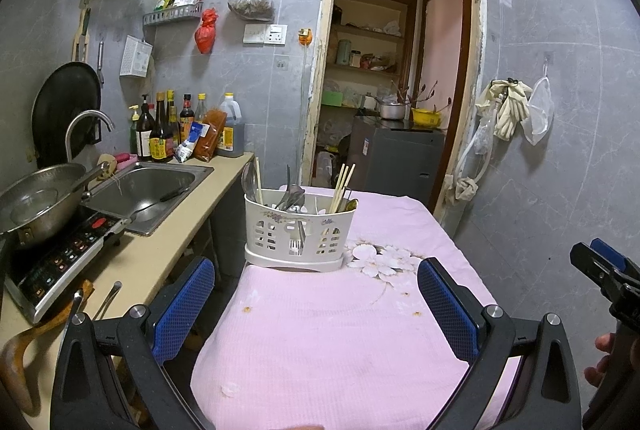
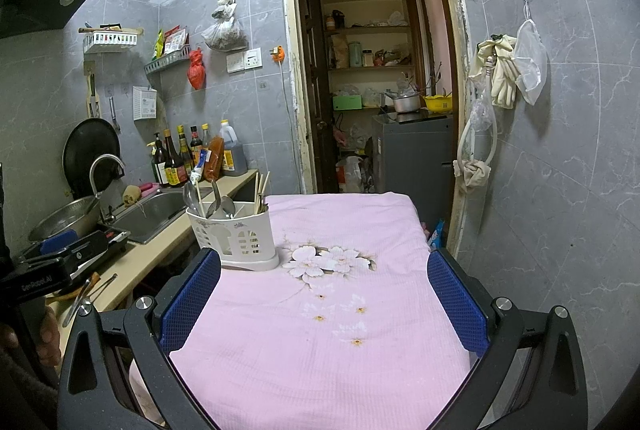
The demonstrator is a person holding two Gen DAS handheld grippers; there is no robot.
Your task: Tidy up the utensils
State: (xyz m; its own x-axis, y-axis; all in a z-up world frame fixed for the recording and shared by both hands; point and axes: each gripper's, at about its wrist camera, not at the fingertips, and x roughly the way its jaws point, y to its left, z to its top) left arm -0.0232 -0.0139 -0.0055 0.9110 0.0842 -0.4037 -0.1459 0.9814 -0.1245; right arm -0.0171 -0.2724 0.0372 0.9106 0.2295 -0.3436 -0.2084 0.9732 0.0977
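Observation:
A white slotted utensil caddy (image 1: 298, 232) (image 2: 234, 238) stands on the pink cloth-covered table (image 1: 332, 334) (image 2: 328, 326) near its far left side. Spoons (image 1: 250, 178) (image 2: 192, 196), a fork (image 1: 298, 242) and wooden chopsticks (image 1: 342, 188) (image 2: 262, 192) stick up out of it. My left gripper (image 1: 316, 286) hangs open above the near part of the table, nothing between its blue pads. My right gripper (image 2: 324, 280) is likewise open and empty over the cloth, and shows at the edge of the left wrist view (image 1: 600, 266). The left gripper appears at left in the right wrist view (image 2: 64, 250).
A counter (image 1: 160, 250) runs along the left with a steel sink (image 1: 148, 190), a pan on an induction hob (image 1: 60, 258), sauce bottles (image 1: 164, 134) and loose tongs (image 1: 108, 300). A doorway (image 1: 396, 78) opens behind the table. Gloves and a bag hang on the right wall (image 2: 508, 70).

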